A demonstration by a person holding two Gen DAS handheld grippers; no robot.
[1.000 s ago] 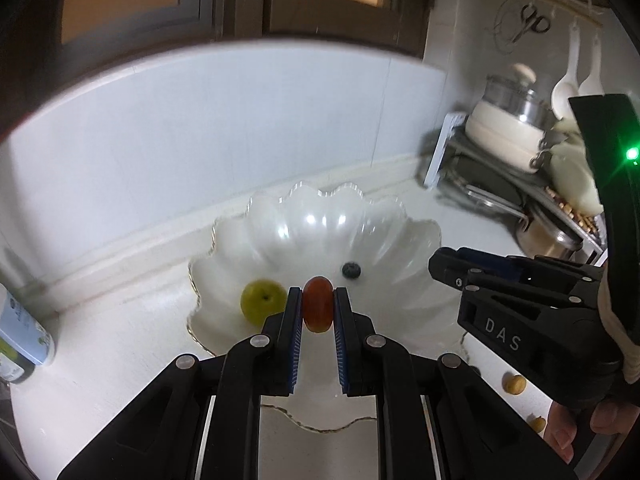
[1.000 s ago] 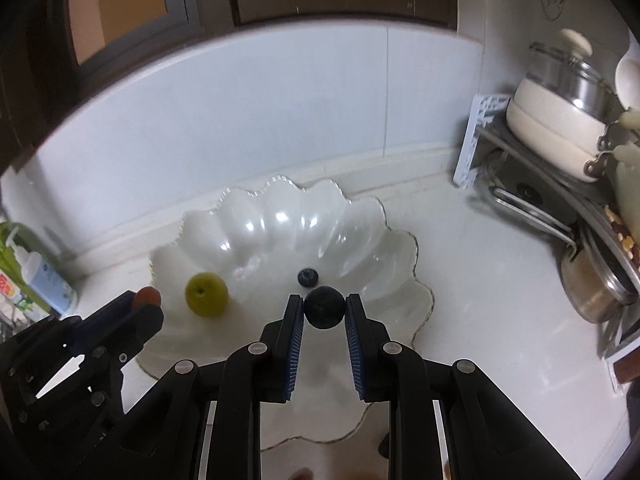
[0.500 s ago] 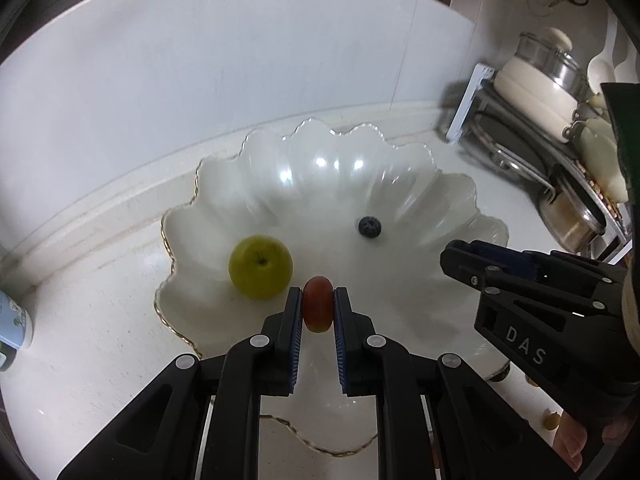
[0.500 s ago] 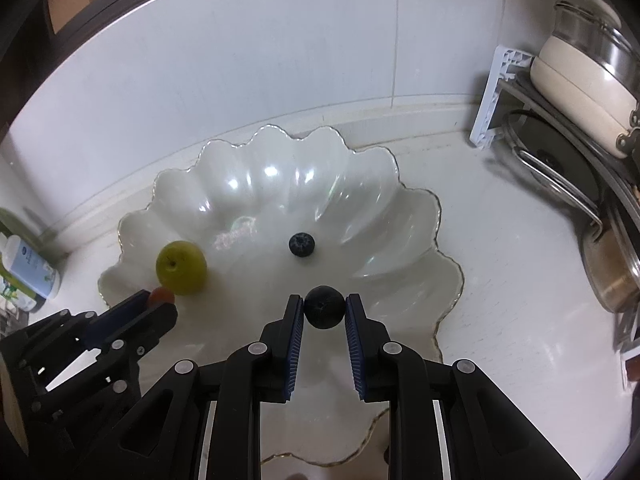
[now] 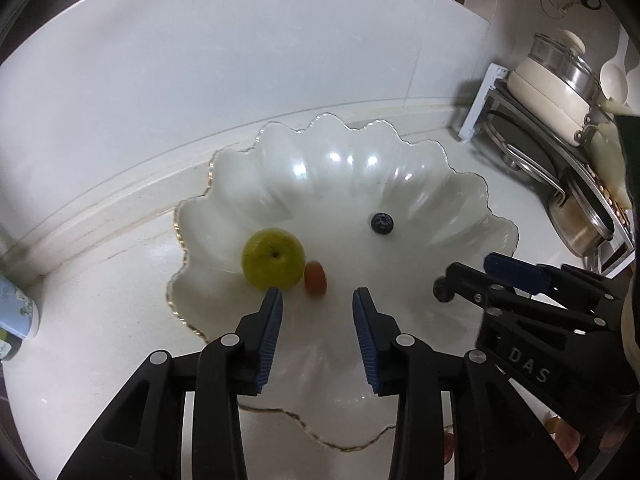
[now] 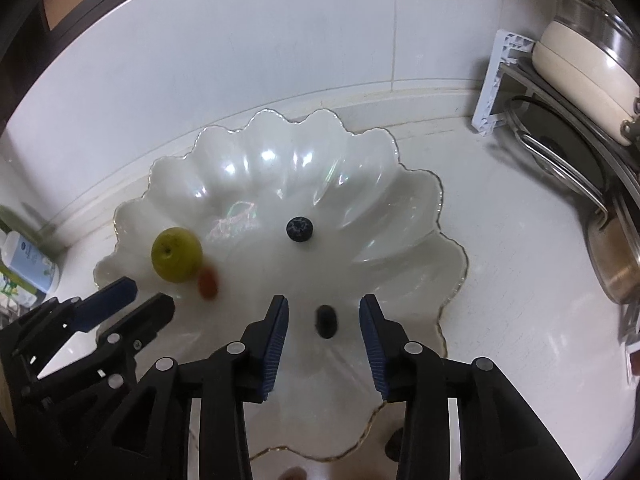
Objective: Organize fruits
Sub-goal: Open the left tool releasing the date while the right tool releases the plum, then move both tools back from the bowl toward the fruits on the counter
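since half a second ago both sets of fingers are standing apart where they were pinching fruit. the left gripper (image 5: pixel 316 304) is now released, and the small red-orange oval fruit (image 5: pixel 315 277) it was carrying is lying blurred in the white scalloped glass bowl with the gold rim (image 5: pixel 460 184), just beside the round yellow-green fruit (image 5: pixel 273 258); whether the two are touching is hard to tell. the right gripper (image 6: pixel 324 312) is also released, with the dark blue-black berry (image 6: pixel 326 321) it was carrying showing blurred between its blue pads (image 6: pixel 276 340), free of both, over the bowl's near part.

the left wrist view is showing the right gripper from the side at the bowl's right edge, but not that dropped berry clearly. the right wrist view is showing the berry, and the left gripper's open fingers (image 6: pixel 116 296) low on the left, near the yellow-green fruit and the red-orange one.

both views are showing a second dark blueberry (image 5: pixel 382 223) sitting near the bowl's middle, well apart from the other fruits. the bowl is resting on the white tabletop (image 6: pixel 520 240) by the tiled wall, with a cream lidded pot (image 5: pixel 548 80) on a metal rack to the right and a white bottle (image 6: pixel 28 258) to the left.
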